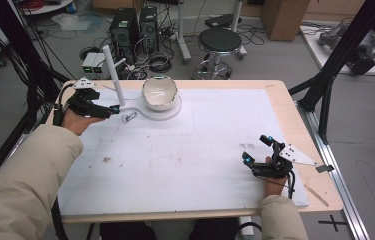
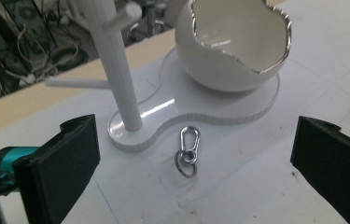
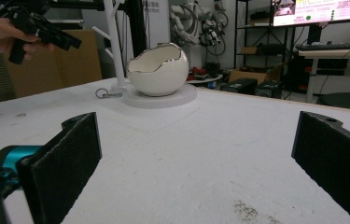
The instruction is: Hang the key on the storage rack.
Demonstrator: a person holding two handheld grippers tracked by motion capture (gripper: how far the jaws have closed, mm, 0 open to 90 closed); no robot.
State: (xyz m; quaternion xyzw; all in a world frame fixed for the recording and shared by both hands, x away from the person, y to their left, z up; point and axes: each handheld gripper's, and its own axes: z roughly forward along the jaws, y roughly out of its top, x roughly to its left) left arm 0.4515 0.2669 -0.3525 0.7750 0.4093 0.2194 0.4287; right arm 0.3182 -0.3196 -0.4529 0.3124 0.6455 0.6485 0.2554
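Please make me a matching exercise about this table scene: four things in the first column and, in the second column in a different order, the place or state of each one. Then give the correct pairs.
Things:
1. key ring with clip
2. egg-shaped bowl
3. left gripper
4. right gripper

Places or states:
A. open, low over the near right part of the table
B. stands on the round end of the white stand base
C. lies flat on the table beside the stand base, near the post
D. open, just above the key ring with clip

Pairs: 1-C, 2-B, 3-D, 4-A
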